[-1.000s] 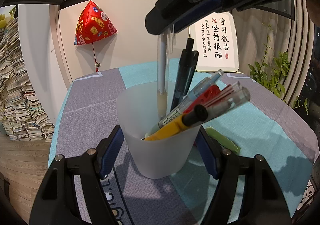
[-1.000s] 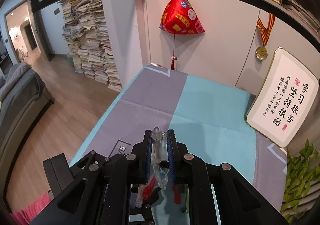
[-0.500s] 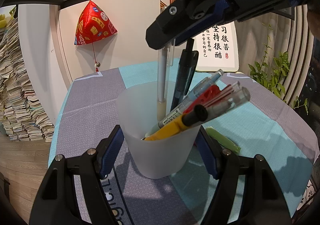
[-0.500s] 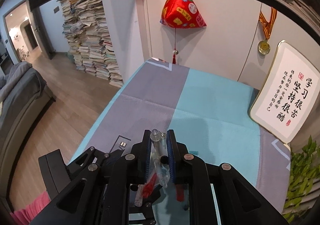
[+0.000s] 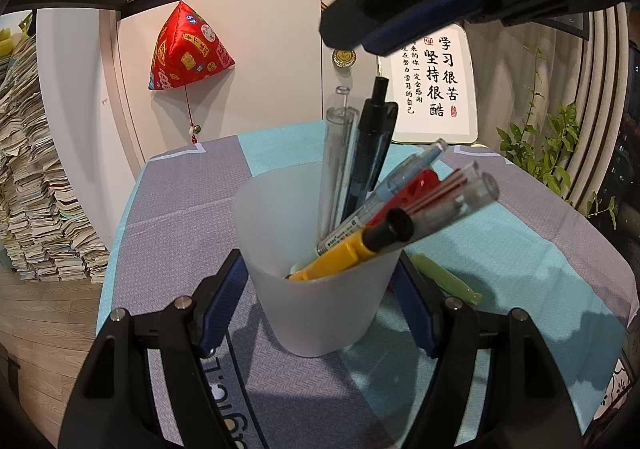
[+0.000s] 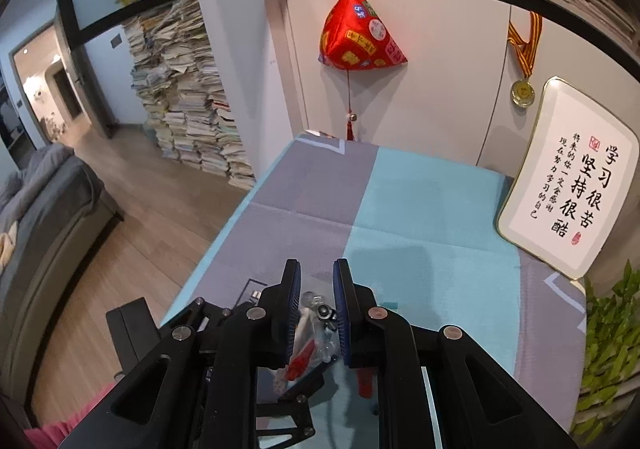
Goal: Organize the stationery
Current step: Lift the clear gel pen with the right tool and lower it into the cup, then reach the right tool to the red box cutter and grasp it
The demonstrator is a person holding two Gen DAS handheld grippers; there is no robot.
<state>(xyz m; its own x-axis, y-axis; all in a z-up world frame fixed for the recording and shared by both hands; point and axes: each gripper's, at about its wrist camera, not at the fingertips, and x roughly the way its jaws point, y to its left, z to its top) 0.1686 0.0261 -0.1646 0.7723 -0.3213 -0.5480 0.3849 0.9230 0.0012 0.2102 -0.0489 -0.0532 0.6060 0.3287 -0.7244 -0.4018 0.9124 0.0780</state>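
A frosted plastic cup [image 5: 320, 301] stands on the grey and teal cloth, and my left gripper [image 5: 318, 261] is shut on its sides. Several pens lean in it: a yellow marker [image 5: 340, 253], a black pen [image 5: 372, 145] and a clear pen [image 5: 336, 153] standing upright and free. My right gripper [image 5: 348, 37] hangs above the cup, clear of the pen tops. In the right wrist view its jaws [image 6: 317, 273] stand slightly apart with nothing between them, and the pen tops [image 6: 316, 321] show below through the gap.
A pale green pen-like thing [image 5: 444, 277] lies on the cloth right of the cup. A framed calligraphy board [image 6: 568, 185] leans on the wall at the back right. Plant leaves [image 5: 560, 153] stand at the right edge. The table's left edge [image 6: 224, 233] drops to the floor.
The right gripper has let go of the clear pen, which now stands lower in the cup. The gripper has lifted up and to the right. The left gripper and cup have not moved.
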